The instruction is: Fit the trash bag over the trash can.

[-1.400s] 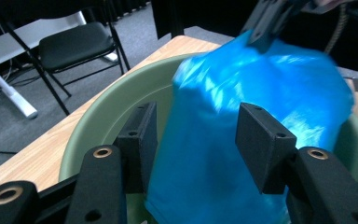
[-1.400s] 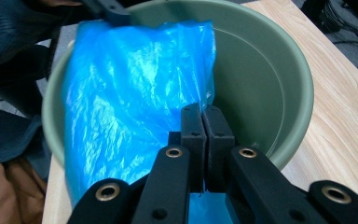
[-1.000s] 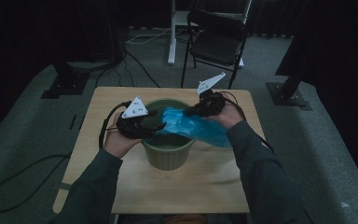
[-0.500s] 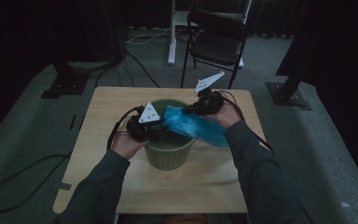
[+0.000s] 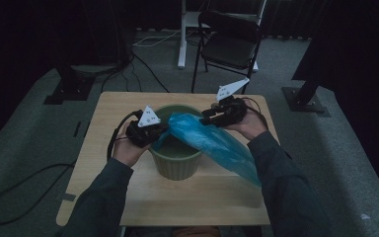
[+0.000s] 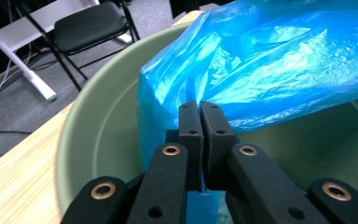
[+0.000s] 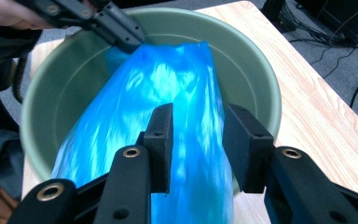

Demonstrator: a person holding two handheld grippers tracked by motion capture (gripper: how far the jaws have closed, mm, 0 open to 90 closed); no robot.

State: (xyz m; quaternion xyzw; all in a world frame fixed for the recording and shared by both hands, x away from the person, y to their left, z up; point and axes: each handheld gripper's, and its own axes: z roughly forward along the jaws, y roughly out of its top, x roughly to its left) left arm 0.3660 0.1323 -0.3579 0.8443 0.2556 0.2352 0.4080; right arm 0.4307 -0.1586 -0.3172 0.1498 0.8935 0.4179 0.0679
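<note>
Crinkled, glossy blue plastic film makes up the thin bag (image 5: 212,143), which lies draped across the mouth of the round, smooth-walled, dull green plastic bin (image 5: 176,165). The bin stands near the middle of the pale wood-grain table (image 5: 103,123), a little toward its far edge. The bag's long axis runs from the bin's left rim, over the opening, and slopes down past the right rim toward the table's near right corner, where its loose end hangs along the person's sleeve. The left gripper (image 6: 199,122) has its black jaws pressed together on the bag's creased edge, just inside the bin's rim. The right gripper (image 7: 196,140) holds its jaws apart, with the bag's film lying between and under them; whether the pads touch it I cannot tell.
</note>
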